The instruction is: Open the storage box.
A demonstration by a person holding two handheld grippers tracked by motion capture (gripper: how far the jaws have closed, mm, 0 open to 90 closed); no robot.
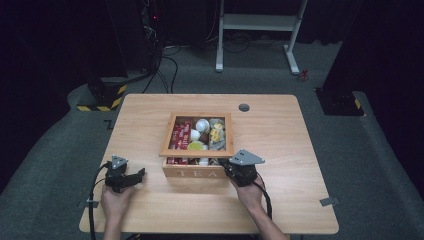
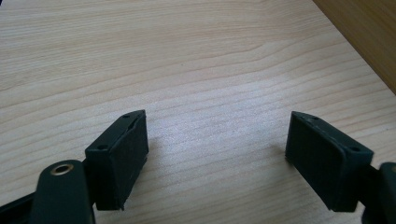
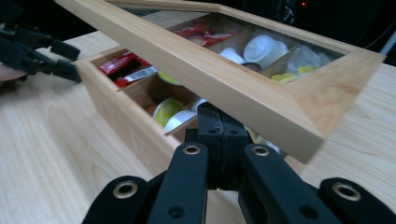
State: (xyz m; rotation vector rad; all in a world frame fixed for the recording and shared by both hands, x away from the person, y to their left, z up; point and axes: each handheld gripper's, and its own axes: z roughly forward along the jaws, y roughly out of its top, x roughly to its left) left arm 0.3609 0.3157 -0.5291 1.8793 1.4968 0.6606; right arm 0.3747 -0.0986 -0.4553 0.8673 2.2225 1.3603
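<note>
A wooden box marked TEA point(image 1: 195, 172) stands mid-table, its glass-paned lid point(image 1: 197, 151) raised at the front. My right gripper point(image 1: 227, 166) is at the box's front right corner. Its jaws are shut together, with the tips point(image 3: 222, 126) under the front rail of the tilted lid point(image 3: 210, 70). Inside the box point(image 3: 116, 107) lie red packets point(image 3: 126, 65), white capsules point(image 3: 264, 46) and yellow-topped pods point(image 3: 168, 109). My left gripper point(image 1: 141, 174) rests left of the box, pointing toward it. It stands open over bare wood point(image 2: 217, 149) with nothing between the pads.
The wooden table point(image 1: 280, 145) has a round cable hole point(image 1: 244, 107) behind the box. The box's side wall point(image 2: 369, 28) is near the left gripper. A white desk frame point(image 1: 257, 22) stands on the floor beyond the table.
</note>
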